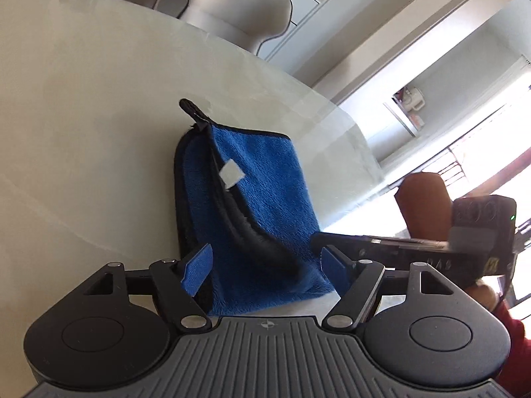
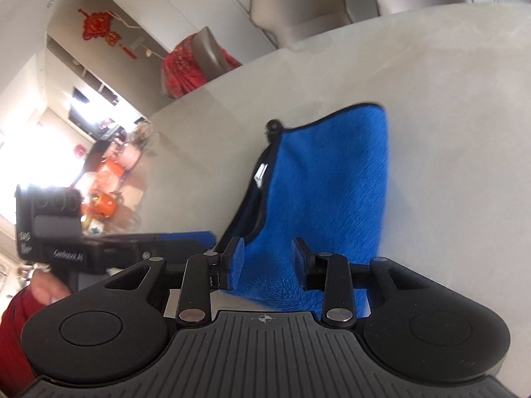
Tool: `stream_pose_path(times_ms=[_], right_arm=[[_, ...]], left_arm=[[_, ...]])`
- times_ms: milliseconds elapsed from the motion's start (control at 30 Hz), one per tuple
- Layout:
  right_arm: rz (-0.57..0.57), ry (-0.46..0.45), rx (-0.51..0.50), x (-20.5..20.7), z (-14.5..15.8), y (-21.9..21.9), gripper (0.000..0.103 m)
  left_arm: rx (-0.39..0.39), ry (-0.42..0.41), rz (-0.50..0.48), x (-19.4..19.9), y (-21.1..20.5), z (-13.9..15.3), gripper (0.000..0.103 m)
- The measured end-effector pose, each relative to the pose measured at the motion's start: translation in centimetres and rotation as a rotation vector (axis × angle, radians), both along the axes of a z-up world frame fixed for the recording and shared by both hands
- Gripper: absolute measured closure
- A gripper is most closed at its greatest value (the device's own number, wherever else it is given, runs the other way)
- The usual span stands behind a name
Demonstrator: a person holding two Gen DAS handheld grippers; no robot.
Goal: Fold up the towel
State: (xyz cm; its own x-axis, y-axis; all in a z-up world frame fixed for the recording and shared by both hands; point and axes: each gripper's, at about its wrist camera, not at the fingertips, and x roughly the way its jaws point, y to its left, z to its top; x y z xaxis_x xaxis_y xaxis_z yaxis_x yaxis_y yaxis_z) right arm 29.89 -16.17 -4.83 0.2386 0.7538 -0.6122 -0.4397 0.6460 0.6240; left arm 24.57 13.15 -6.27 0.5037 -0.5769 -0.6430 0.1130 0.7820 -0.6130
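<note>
A blue plush towel [image 1: 262,205] with black edging, a black hanging loop [image 1: 192,109] and a white tag [image 1: 231,174] lies folded on the pale table [image 1: 83,116]. My left gripper [image 1: 267,267] is open, its blue-padded fingers spread over the towel's near edge, holding nothing. The towel also shows in the right wrist view [image 2: 325,192]. My right gripper [image 2: 268,262] is open just above the towel's near edge, empty. Each gripper's body shows in the other's view, the right one [image 1: 415,248] and the left one [image 2: 99,248].
Beige chairs [image 1: 239,10] stand beyond the table's far edge. The table's rim [image 1: 358,139] curves away to the right. A red-covered chair [image 2: 192,63] and a cluttered counter [image 2: 109,179] lie off to the left. The person's red sleeve [image 2: 13,341] is close by.
</note>
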Motion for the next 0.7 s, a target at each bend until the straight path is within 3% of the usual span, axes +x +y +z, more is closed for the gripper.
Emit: stream_pose_path(times_ms=[200, 367, 433, 533, 700], right_arm=[[0.065, -0.005, -0.047, -1.5, -1.0, 1.9, 0.071], [0.077, -0.056, -0.08, -2.2, -0.3, 1.4, 0.071], [0.068, -0.053, -0.082, -2.2, -0.4, 1.1, 0.071], [0.061, -0.046, -0.08, -2.4, -0.7, 0.8, 0.071], [0.062, -0.037, -0.074, -2.4, -0.9, 0.6, 0.071]], left_arm=[[-0.007, 0.079, 0.054, 0.8, 0.0, -0.9, 0.024], [-0.034, -0.001, 0.087, 1.4, -1.3, 0.2, 0.025], [0.014, -0.053, 0.079, 1.8, -2.5, 0.4, 0.028], [0.09, -0.084, 0.069, 2.4, -3.8, 0.0, 0.04], [0.135, -0.022, 0.156, 2.8, -3.5, -1.0, 0.04]])
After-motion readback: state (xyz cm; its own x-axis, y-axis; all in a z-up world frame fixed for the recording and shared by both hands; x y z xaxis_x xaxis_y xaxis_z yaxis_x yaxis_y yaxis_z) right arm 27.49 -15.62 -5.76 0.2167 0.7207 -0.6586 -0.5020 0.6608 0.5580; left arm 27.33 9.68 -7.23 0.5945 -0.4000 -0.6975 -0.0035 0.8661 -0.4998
